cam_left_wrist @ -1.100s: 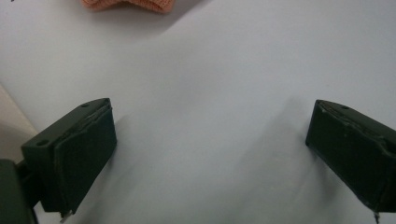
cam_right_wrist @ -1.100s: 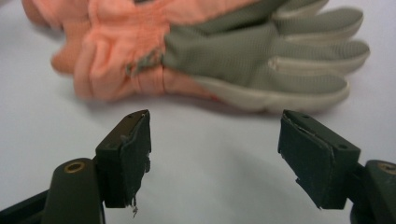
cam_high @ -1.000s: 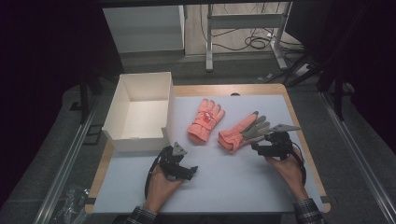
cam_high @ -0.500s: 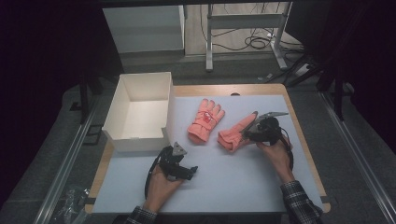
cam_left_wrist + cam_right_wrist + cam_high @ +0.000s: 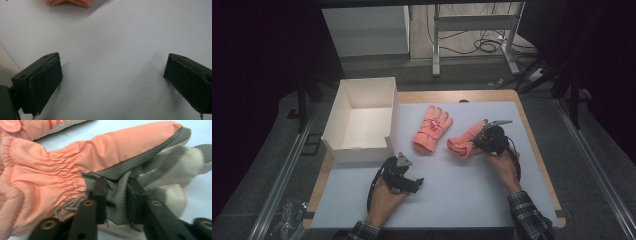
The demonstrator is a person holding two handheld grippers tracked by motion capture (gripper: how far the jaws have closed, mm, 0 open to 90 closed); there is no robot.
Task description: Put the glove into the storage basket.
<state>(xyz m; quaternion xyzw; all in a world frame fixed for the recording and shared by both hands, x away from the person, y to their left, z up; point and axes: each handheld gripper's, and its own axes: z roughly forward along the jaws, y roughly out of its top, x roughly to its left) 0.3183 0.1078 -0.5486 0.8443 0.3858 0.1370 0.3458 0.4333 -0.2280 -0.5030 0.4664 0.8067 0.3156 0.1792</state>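
Two salmon-pink gloves lie on the white table mat (image 5: 462, 200). The left glove (image 5: 430, 129) lies flat, back up. The right glove (image 5: 464, 140) (image 5: 50, 175) shows its grey palm side. My right gripper (image 5: 484, 137) (image 5: 116, 195) sits on that glove's finger end. Its jaws have just been closing and now pinch a fold of the grey palm fabric. My left gripper (image 5: 404, 172) (image 5: 112, 82) rests low over the mat near the front, jaws wide open with nothing between them. The cuff of a glove (image 5: 68, 2) lies ahead of it.
An open white box (image 5: 362, 120) stands at the mat's left, empty inside. The second glove (image 5: 37, 127) lies just beyond the held one. Bare mat spreads between the two hands and along the front edge. The floor beyond the table is dark, with cables.
My right gripper has moved left onto the right glove and closed on its grey palm fabric. The left gripper has stayed where it was.
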